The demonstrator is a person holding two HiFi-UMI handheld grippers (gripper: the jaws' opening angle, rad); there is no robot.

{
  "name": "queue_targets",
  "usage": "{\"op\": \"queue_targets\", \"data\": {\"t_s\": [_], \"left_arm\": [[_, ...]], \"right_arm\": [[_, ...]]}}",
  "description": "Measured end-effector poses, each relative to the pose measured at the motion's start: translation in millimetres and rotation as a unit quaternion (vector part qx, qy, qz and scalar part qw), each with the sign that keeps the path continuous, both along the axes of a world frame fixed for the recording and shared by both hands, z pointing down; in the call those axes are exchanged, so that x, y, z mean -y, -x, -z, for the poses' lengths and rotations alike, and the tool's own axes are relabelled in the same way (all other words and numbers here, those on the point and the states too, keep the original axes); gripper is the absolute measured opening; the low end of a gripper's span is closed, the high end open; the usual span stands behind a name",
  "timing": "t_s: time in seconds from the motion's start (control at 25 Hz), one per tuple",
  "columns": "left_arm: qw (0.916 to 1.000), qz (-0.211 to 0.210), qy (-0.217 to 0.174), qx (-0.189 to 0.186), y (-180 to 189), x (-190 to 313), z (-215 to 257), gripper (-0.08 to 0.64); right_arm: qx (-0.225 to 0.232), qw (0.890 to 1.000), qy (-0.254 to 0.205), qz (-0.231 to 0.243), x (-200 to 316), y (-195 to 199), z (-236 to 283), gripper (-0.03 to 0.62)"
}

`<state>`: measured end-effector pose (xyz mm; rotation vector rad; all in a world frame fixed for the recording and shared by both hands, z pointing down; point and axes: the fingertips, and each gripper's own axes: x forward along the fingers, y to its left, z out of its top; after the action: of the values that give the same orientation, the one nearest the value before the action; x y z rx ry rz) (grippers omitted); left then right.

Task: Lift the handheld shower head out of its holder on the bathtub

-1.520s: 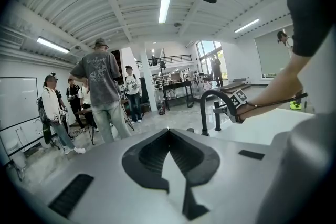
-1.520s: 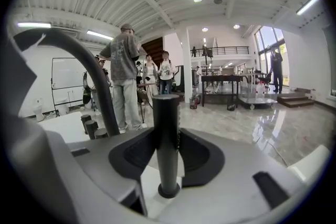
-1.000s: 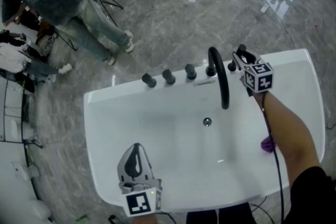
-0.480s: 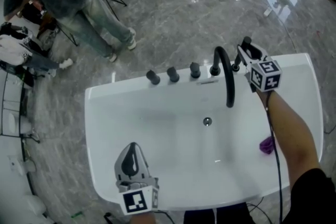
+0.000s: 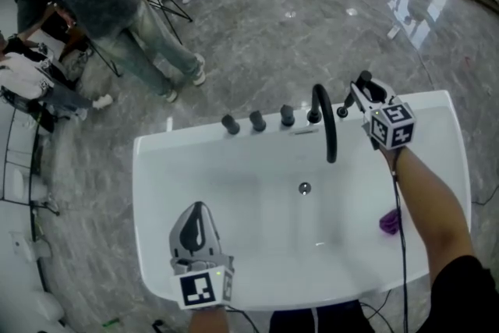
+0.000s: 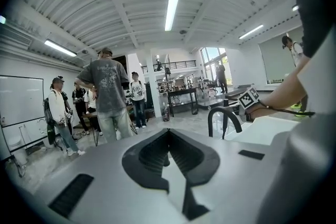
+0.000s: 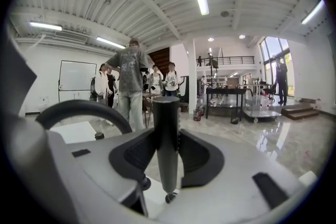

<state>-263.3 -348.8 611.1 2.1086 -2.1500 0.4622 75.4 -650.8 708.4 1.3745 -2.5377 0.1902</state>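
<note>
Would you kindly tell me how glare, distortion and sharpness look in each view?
Head view: sharp, with bright glare on the polished floor at upper right. Left gripper view: fisheye bending, black corners, ceiling lamp blown out. Right gripper view: same fisheye; the shower head up close looks fairly sharp.

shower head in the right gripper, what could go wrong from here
1. The smooth, slim shower head is pinched only by the fingers of the right gripper; it could slip or pivot.
2. The curved spout stands close beside it, so a sideways swing might knock it against the spout or the bathtub rim.
</note>
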Motion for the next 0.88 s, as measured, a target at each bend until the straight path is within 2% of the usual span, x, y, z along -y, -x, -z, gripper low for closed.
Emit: {"op": "queue_targets", "data": {"t_s": [0.12,0.36,0.64,0.76,0.88], "left_arm": [[0.9999,0.007,-0.005,-0.009,-0.6,0.3,8.2,0.009],[0.9997,-0.012,0.008,-0.017,-18.7,10.1,24.1,0.009],[0.9976,-0.021,0.036,-0.056,-28.2,-0.1,35.4,0.009],[0.9975,-0.034,0.025,-0.058,-27.1,7.0,53.2,0.009],[0.9975,-0.048,0.006,-0.051,-28.9,9.6,77.3,0.009]], "right_arm": [[0.013,1.0,0.002,-0.003,-10.0,-4.3,20.9,0.146],[0.031,0.999,-0.011,-0.004,-37.3,-12.1,68.1,0.146],[0.043,0.999,-0.029,-0.015,-72.4,-22.7,132.5,0.146],[0.062,0.997,-0.037,-0.033,-81.8,-23.2,159.1,0.146],[0.062,0.997,-0.038,-0.037,-95.3,-15.7,177.6,0.146]]}}
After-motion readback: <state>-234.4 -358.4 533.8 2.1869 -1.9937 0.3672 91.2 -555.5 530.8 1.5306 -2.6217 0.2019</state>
